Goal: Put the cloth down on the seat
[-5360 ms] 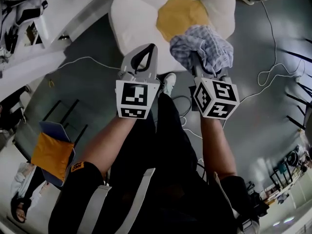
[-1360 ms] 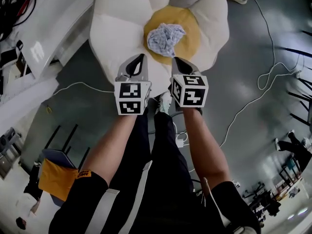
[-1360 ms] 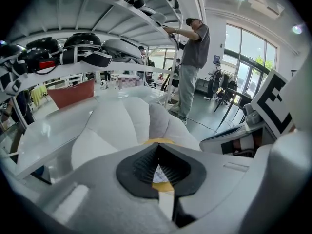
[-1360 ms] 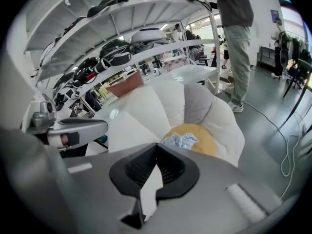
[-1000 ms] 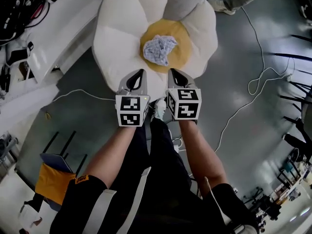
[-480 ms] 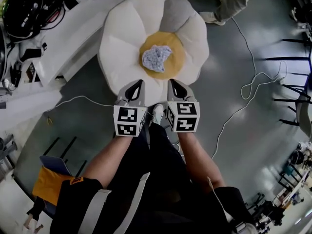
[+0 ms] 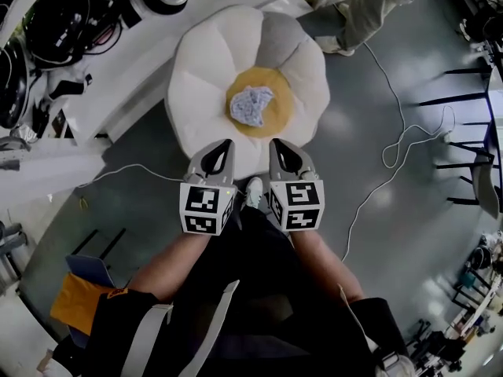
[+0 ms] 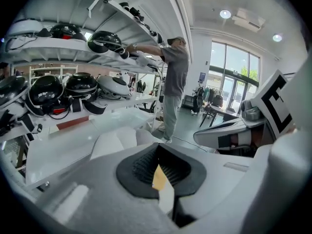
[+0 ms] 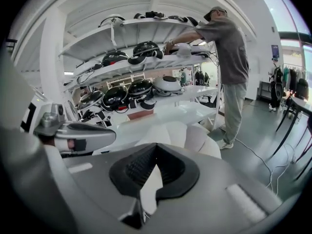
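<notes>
The blue-and-white checked cloth (image 7: 250,104) lies crumpled on the yellow centre of the flower-shaped seat (image 7: 200,69), free of both grippers. My left gripper (image 7: 226,143) and right gripper (image 7: 275,143) hang side by side above the seat's near petals, short of the cloth. Both are shut with nothing between their jaws. In the left gripper view the shut left gripper (image 8: 158,151) points over a white petal of the seat (image 8: 114,141). In the right gripper view the shut right gripper (image 9: 156,150) points over the seat (image 9: 183,133). The cloth is hidden in both gripper views.
A person (image 7: 369,6) stands past the seat at white shelves of helmets (image 9: 141,89). White cables (image 7: 393,155) trail over the grey floor on the right. Dark chair legs (image 7: 464,140) stand at the far right. An orange cushion (image 7: 78,309) lies at lower left.
The right gripper held the cloth over the seat earlier; the cloth now lies on the yellow centre. Over the last second both shut grippers have drawn back from it together.
</notes>
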Motion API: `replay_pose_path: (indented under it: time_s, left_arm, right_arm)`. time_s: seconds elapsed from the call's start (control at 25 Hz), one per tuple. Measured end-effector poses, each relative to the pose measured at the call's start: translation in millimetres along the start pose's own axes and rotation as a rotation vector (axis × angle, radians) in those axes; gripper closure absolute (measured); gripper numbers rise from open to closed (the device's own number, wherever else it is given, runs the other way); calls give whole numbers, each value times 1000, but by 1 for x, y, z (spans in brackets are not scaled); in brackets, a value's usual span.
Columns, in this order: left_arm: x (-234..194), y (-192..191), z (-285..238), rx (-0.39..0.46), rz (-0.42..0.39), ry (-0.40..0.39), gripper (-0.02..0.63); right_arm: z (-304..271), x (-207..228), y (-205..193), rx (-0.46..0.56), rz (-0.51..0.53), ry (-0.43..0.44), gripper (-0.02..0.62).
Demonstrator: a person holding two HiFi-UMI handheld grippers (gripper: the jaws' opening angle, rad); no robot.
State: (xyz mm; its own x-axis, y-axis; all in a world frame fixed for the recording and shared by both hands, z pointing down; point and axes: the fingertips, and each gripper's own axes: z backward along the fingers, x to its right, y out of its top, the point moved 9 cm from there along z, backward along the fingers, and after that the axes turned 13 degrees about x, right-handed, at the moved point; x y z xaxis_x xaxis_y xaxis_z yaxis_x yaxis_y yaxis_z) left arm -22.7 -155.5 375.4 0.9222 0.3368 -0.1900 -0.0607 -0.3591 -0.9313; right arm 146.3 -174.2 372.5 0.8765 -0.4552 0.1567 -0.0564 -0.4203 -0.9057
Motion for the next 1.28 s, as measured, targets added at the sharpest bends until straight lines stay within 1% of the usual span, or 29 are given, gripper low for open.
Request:
replay_pose_path:
  time_s: [0.12, 0.28, 0.52, 0.68, 0.88, 1.12, 1.28]
  left_arm:
    - [8, 22, 15, 50, -11, 0, 607]
    - [22, 50, 35, 117, -44, -24, 607]
    - [37, 74, 61, 177, -60, -24, 607]
    - [46, 77, 71, 191, -65, -15, 607]
    - [56, 75, 78, 198, -71, -16, 607]
    - [59, 78, 83, 212, -77, -4, 607]
    - [64, 77, 86, 219, -89, -13, 607]
  right_arm:
    - [21, -11, 17, 35, 13, 19, 594]
    - [51, -25, 39, 94, 57, 37, 594]
    - [83, -25, 61, 153, 81, 31, 594]
    - [97, -23, 74, 201, 83, 39, 594]
    - [110, -25, 81, 236, 89, 50, 594]
    - [117, -26, 79, 242, 95, 61, 594]
    - [118, -29, 74, 231, 117, 75, 595]
